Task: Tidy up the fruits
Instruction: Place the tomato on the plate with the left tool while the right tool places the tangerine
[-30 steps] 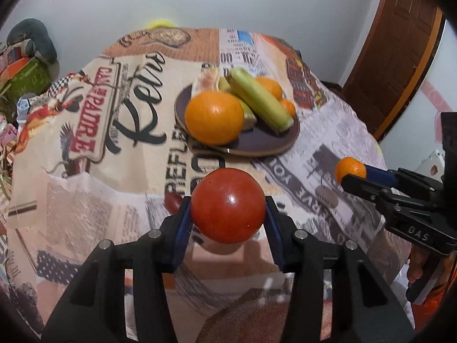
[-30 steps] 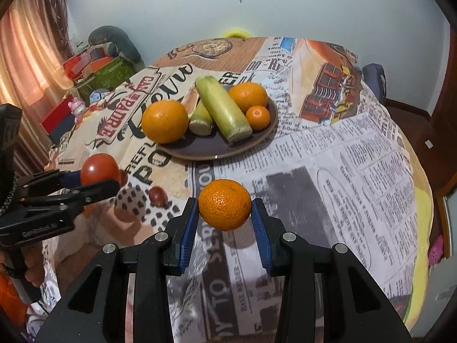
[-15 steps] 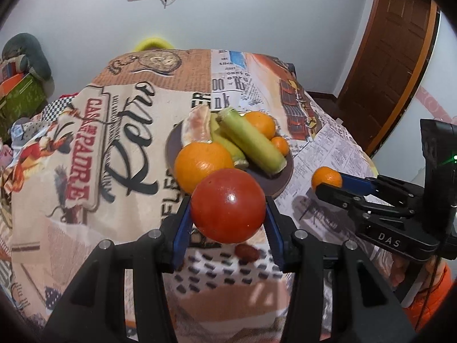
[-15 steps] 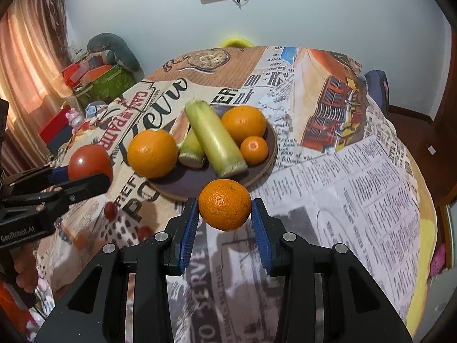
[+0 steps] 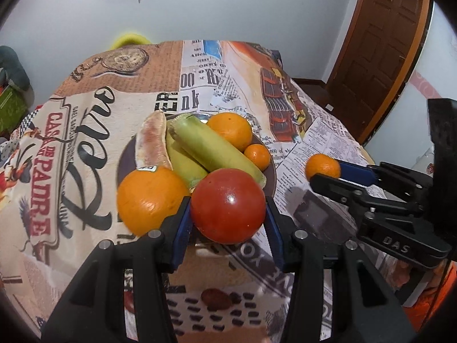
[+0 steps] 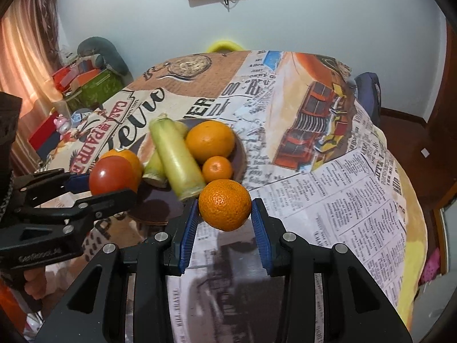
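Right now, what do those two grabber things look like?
Both the left gripper and the right gripper are black plastic with blue ribbed pads, silver screws, and small raised lettering on the side. An orange sleeve shows behind.

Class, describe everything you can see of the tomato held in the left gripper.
The tomato is round, red and glossy, with a small light glint on its smooth skin and no stem showing. It is whole and looks firm. The left gripper holds it clear of the tablecloth, its blue pads pressing on either side. It hangs in front of the plate's near edge, beside the large orange.
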`<state>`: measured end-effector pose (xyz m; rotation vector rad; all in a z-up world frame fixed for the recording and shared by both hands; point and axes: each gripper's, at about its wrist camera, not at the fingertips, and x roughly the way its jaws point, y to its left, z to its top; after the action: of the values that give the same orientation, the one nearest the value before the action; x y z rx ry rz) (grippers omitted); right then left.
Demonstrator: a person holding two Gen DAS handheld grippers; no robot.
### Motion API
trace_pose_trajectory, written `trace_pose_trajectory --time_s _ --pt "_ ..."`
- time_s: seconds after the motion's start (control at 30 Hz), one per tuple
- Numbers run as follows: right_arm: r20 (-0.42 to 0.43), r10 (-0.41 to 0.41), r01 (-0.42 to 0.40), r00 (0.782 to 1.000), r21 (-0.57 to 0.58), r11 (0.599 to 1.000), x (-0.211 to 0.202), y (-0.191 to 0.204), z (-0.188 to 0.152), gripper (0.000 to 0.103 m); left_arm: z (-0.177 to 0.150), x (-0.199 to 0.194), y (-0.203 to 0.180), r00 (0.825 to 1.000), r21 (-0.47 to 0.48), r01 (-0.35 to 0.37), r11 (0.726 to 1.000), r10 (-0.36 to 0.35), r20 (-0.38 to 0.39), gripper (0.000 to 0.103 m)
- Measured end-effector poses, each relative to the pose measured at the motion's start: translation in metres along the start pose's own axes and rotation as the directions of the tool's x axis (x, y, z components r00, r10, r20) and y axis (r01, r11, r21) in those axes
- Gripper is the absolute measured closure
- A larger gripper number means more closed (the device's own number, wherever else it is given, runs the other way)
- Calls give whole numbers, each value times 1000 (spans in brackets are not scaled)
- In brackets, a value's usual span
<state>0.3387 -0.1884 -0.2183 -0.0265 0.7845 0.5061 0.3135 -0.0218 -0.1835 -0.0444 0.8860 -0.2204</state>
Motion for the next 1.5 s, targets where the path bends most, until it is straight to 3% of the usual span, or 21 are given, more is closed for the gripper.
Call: trace_pose_trajectory --time_s 0.53,0.77,0.93,1.23,1.5 --pt "-6 11 -11 1000 25 1000 7 -16 0 68 3 39 -7 995 -6 14 1000 -15 -95 54" --pt "-3 12 -12 1000 24 1000 6 -14 1 68 8 30 -7 999 -16 13 1000 -14 -51 44" --pt "-1 14 -14 1000 15 1000 6 -10 5 68 11 8 -4 1000 -6 -13 1000 13 3 42" --pt "14 59 -59 998 -34 998 16 22 21 68 16 -41 37 987 -73 -96 993 104 119 40" --pt "-5 85 -86 996 -89 992 44 58 34 68 4 -43 70 982 -104 -149 983 159 101 40"
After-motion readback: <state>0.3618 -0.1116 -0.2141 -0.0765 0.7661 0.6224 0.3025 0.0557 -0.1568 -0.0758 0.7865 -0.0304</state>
